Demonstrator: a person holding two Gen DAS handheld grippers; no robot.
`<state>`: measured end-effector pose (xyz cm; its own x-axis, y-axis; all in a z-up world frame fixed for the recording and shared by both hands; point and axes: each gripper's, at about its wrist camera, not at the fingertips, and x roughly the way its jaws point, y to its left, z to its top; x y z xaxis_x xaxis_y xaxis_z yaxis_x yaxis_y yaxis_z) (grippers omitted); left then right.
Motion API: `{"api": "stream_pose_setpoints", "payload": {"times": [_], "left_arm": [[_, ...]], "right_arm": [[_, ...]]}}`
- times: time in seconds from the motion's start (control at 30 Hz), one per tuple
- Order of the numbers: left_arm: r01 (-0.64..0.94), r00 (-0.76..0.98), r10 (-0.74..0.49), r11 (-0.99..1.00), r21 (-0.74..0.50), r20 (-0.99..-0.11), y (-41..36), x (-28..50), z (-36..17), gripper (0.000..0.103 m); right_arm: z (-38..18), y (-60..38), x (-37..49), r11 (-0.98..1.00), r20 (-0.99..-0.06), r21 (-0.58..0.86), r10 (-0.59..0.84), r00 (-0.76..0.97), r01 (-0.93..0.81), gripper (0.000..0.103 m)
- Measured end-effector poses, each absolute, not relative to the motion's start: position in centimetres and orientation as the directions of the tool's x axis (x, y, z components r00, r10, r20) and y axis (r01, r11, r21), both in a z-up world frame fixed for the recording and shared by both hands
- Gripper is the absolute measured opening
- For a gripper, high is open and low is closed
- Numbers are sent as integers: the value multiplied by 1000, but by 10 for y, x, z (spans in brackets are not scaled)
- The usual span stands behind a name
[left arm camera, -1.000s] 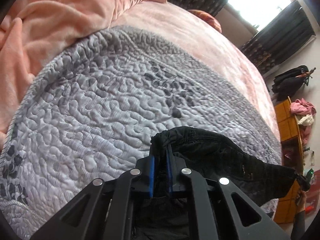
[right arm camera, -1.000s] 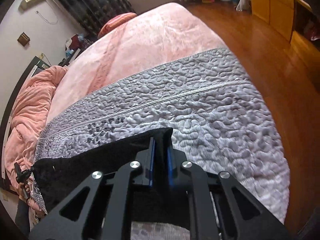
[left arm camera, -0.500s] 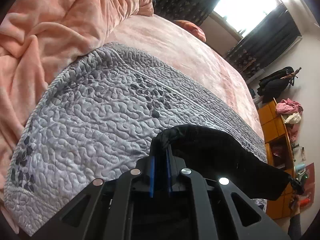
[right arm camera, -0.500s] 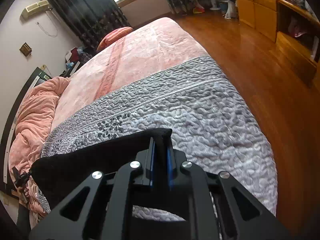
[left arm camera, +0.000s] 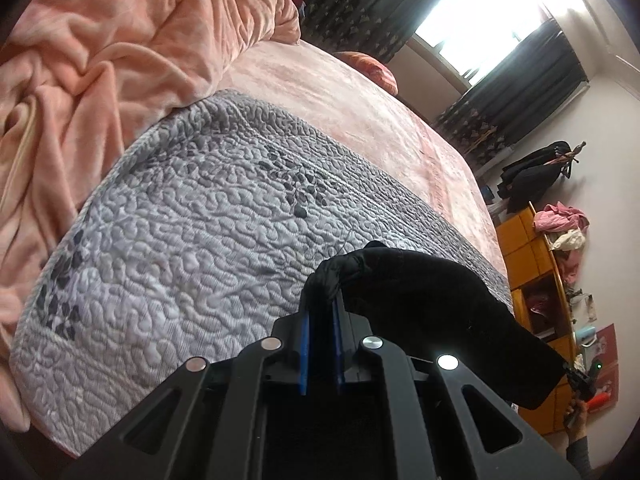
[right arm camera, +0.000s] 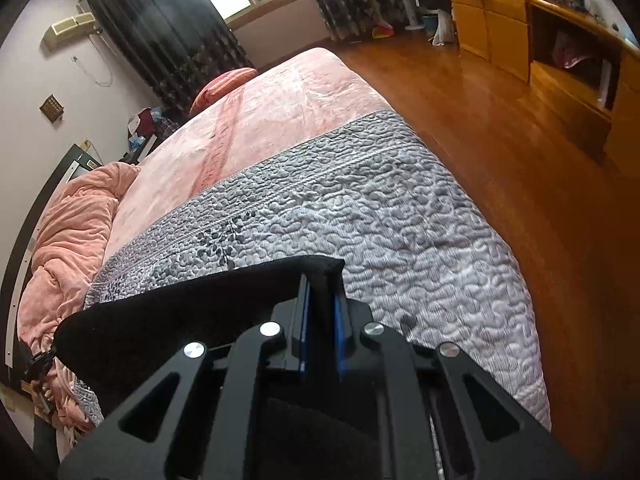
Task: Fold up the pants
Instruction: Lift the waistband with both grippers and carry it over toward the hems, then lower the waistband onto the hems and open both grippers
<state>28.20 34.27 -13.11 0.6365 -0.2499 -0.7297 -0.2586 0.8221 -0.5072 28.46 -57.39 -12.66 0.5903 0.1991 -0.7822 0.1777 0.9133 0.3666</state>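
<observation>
The black pants (left arm camera: pixel 432 296) hang stretched in the air between my two grippers, above the grey quilted bedspread (left arm camera: pixel 192 240). My left gripper (left arm camera: pixel 320 304) is shut on one bunched end of the pants. My right gripper (right arm camera: pixel 320 280) is shut on the other corner of the pants (right arm camera: pixel 192 312). The taut edge runs from each gripper towards the other, which shows small at the far end in each view: the right gripper (left arm camera: pixel 580 380) in the left wrist view, the left gripper (right arm camera: pixel 38 362) in the right wrist view. The rest of the pants hangs below, hidden behind the gripper bodies.
The bed has a grey quilt (right arm camera: pixel 380 216) at its foot and a pink sheet (right arm camera: pixel 280 112) beyond. A rumpled peach blanket (left arm camera: pixel 100 60) lies on the left. A wooden floor (right arm camera: pixel 540 160) and yellow cabinets (right arm camera: pixel 520 40) lie to the right.
Both grippers have risen and drawn back from the bed with the pants still held. More of the room and the quilt shows in both views.
</observation>
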Motion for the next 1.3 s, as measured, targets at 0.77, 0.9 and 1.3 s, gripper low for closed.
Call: {"api": "stream_pose_setpoints", "payload": {"times": [0.77, 0.9, 1.3], "left_arm": [[-300, 657, -281, 754, -585, -699, 353, 173, -172, 10], [-308, 654, -289, 742, -595, -699, 356, 156, -186, 10], [-325, 655, -322, 696, -640, -683, 363, 119, -232, 14]], "right_arm": [[-148, -573, 153, 888, -737, 398, 160, 656, 230, 11], [-152, -570, 137, 887, -735, 394, 146, 662, 241, 11], [-166, -551, 85, 889, -731, 380, 119, 672, 256, 16]]}}
